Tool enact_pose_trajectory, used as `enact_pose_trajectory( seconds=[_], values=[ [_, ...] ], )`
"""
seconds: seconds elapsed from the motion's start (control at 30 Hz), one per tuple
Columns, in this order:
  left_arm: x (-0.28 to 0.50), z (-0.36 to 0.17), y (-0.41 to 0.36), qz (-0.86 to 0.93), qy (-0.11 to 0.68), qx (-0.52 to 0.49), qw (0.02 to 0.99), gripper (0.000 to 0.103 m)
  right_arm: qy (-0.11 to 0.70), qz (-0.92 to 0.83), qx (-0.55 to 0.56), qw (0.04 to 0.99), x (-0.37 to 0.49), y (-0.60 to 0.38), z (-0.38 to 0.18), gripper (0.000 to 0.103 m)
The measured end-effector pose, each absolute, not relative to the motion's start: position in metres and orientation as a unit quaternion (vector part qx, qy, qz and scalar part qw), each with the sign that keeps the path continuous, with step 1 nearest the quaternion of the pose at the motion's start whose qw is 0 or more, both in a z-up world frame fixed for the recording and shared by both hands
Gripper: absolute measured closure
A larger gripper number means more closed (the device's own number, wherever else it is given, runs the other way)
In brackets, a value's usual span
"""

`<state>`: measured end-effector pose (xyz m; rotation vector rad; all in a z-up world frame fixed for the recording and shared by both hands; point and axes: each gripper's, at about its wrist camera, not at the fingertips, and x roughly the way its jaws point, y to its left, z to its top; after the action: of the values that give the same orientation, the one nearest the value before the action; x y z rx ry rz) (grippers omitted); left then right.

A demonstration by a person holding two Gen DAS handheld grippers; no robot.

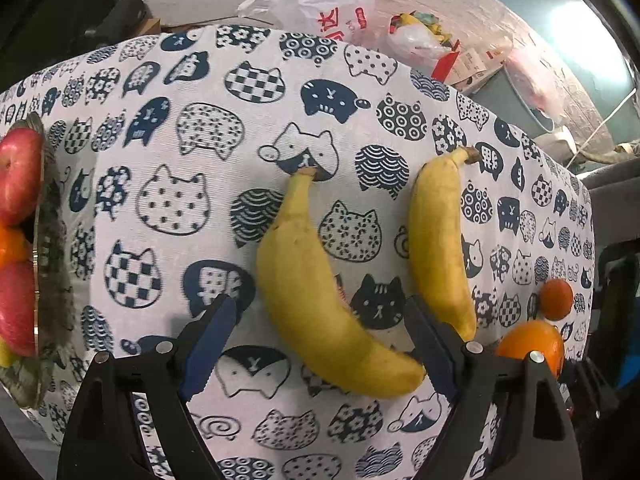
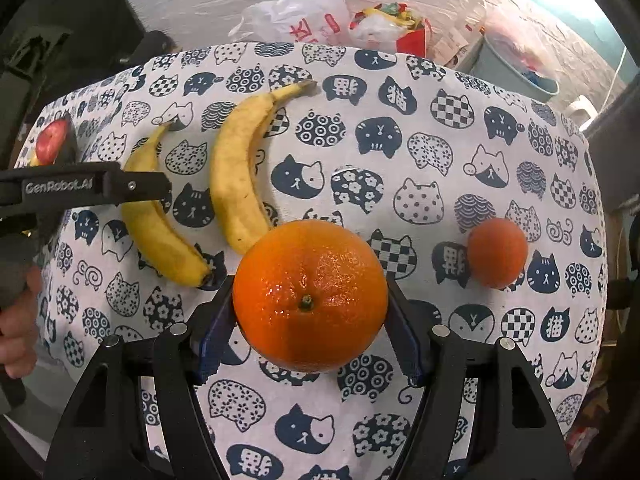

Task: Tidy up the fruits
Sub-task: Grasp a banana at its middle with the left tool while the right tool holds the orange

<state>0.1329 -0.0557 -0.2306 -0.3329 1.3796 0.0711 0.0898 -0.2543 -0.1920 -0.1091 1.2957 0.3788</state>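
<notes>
Two yellow bananas lie side by side on the cat-print cloth: the left banana (image 1: 320,300) (image 2: 160,216) and the right banana (image 1: 438,248) (image 2: 236,172). My left gripper (image 1: 320,316) is open, its jaws either side of the left banana's lower half. My right gripper (image 2: 310,304) has its jaws against both sides of a large orange (image 2: 310,296), which also shows in the left wrist view (image 1: 532,344). A small orange (image 2: 498,252) (image 1: 556,299) sits to the right. A plate (image 1: 44,248) at the far left holds red apples (image 1: 18,176) and an orange.
Plastic bags (image 1: 320,4) and packaging (image 1: 424,40) lie beyond the table's far edge against the wall. A grey bin (image 2: 516,68) stands at the back right. The left gripper's body (image 2: 80,188) reaches in from the left in the right wrist view.
</notes>
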Motion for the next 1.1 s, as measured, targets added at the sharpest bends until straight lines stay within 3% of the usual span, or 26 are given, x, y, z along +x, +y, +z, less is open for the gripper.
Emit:
enact_pose_trajectory(
  seconds=[0.3, 0.47, 1.1],
  values=[
    [0.13, -0.24, -0.072, 0.041, 0.628, -0.098, 0.771, 0.017, 0.603, 0.169, -0.038, 0.779, 0.1, -0.261, -0.198, 0.034],
    [0.128, -0.24, -0.082, 0.046, 0.623, -0.069, 0.778, 0.048, 0.603, 0.168, -0.035, 0.779, 0.1, -0.261, -0.197, 0.034],
    [0.111, -0.199, -0.068, -0.023, 0.609, -0.052, 0.791, 0.063, 0.589, 0.178, -0.039, 0.787, 0.095, -0.247, -0.184, 0.034]
  ],
)
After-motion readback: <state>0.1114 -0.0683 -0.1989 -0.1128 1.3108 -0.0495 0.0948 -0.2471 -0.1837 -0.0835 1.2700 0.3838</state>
